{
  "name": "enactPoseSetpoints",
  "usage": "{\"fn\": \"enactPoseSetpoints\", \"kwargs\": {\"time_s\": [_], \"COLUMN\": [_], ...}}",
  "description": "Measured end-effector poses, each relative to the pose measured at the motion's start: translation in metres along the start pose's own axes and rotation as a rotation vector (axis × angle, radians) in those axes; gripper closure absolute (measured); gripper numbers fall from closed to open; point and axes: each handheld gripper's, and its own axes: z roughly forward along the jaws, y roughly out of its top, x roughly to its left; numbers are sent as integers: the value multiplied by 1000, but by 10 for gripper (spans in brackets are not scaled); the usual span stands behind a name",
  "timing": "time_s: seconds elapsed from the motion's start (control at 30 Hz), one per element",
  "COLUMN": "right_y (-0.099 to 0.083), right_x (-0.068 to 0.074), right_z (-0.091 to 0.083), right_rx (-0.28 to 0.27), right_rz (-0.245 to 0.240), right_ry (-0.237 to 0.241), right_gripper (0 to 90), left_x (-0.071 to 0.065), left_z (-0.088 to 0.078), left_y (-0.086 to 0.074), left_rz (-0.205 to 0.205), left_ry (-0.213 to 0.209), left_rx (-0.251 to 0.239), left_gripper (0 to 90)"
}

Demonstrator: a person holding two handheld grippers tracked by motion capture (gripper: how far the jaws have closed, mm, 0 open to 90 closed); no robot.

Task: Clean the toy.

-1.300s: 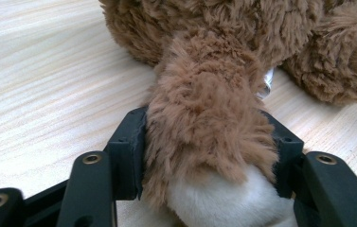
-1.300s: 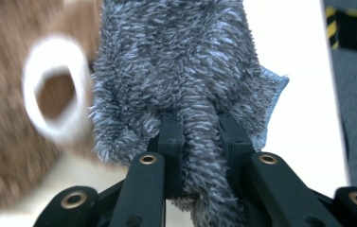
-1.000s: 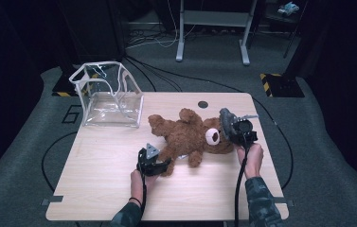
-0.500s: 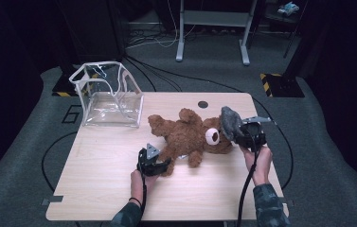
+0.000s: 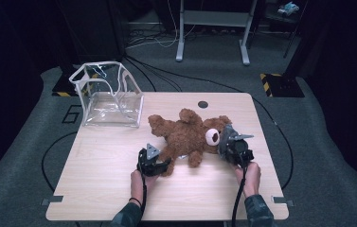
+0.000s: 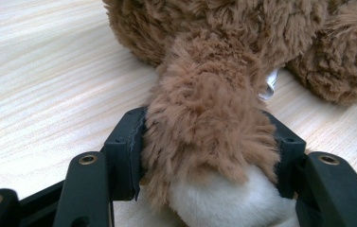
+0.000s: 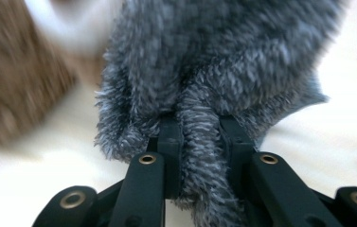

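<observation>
A brown teddy bear (image 5: 188, 135) lies sprawled in the middle of the wooden table (image 5: 95, 189). My left gripper (image 5: 153, 164) is shut on one of its legs. In the left gripper view the jaws press both sides of that furry leg (image 6: 204, 94), whose white paw end points toward the camera. At the bear's head, my right gripper (image 5: 235, 150) is shut on a grey plush toy (image 5: 229, 137). A tuft of the grey plush toy (image 7: 223, 56) is pinched between the jaws of my right gripper (image 7: 200, 135). Most of the grey toy's shape is hidden.
An open clear plastic bag (image 5: 107, 94) stands on the table's back left corner. A small dark round cap (image 5: 203, 104) sits near the back edge. Cables and a metal stand's legs (image 5: 214, 33) lie on the floor beyond.
My right gripper has drawn the grey plush toy back toward the person, lower beside the bear's head. The left gripper and the bear have stayed in place.
</observation>
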Motion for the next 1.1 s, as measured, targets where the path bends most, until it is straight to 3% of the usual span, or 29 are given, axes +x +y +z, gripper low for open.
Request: {"fn": "enactPoseSetpoints", "kwargs": {"time_s": [0.1,0.17,0.33,0.47,0.6,0.73,0.87,1.1], "right_y": [-7,-5,17,44,58,49,34,12], "right_x": [0,0,3,20,43,56,57,53], "right_z": [4,-6,-46,-62,-49,-34,-32,-16], "right_rx": [13,-11,-133,-187,-160,-146,-142,-68], "right_rz": [-12,-3,-2,-58,-124,-141,-144,-133], "right_ry": [3,9,25,31,40,35,51,71], "right_gripper": [749,749,749,748,748,749,750,750], "left_x": [0,0,0,0,0,-1,-1,-1], "left_z": [0,0,0,0,0,0,0,0], "left_y": [0,0,0,0,0,0,0,0], "left_rz": [2,1,1,2,5,5,5,7], "left_ry": [0,0,0,1,1,5,8,5], "left_rx": [1,0,0,0,2,-3,-4,0], "left_gripper": [430,430,430,430,430,430,430,430]}}
